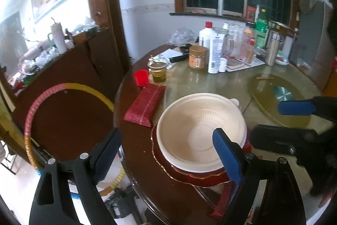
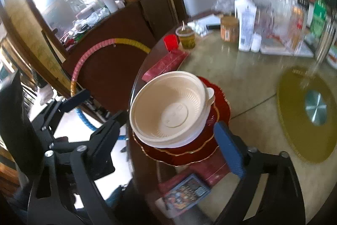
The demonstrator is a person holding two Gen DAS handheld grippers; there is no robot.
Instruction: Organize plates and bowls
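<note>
From the left wrist view, the left gripper [image 1: 166, 153] stands wide open with nothing between its fingers [image 1: 226, 156]; one blue-padded finger shows in front of the near rim of the cream bowl [image 1: 200, 130], though I cannot tell whether it touches it, and the other hangs out past the tabletop's [image 1: 210, 81] edge. The bowl sits upright in a stack of its own kind (a little tab sticks out at the far rim), and that stack rests on red plates [image 1: 202, 177] with a gold scalloped edge, close to the near edge of the round tabletop. Just left of the bowl lies a flat red packet [image 1: 145, 105], and beyond it a small red cup [image 1: 140, 77] beside a glass jar [image 1: 158, 72] of yellowish liquid. Bottles and jars crowd the far side under the window. The right gripper [image 1: 294, 117] comes in from the right, its fingers apart and holding nothing. From the right wrist view, which is blurred, the right gripper [image 2: 166, 140] is likewise spread wide and empty, its fingers [image 2: 228, 151] to either side of the plate stack's near edge. The cream bowl [image 2: 168, 107] sits on the red plates [image 2: 185, 153], and a colourful printed box [image 2: 186, 191] lies on the tabletop [image 2: 242, 81] just in front of them. The left gripper [image 2: 69, 102] shows off to the left, beyond the tabletop's edge.
</note>
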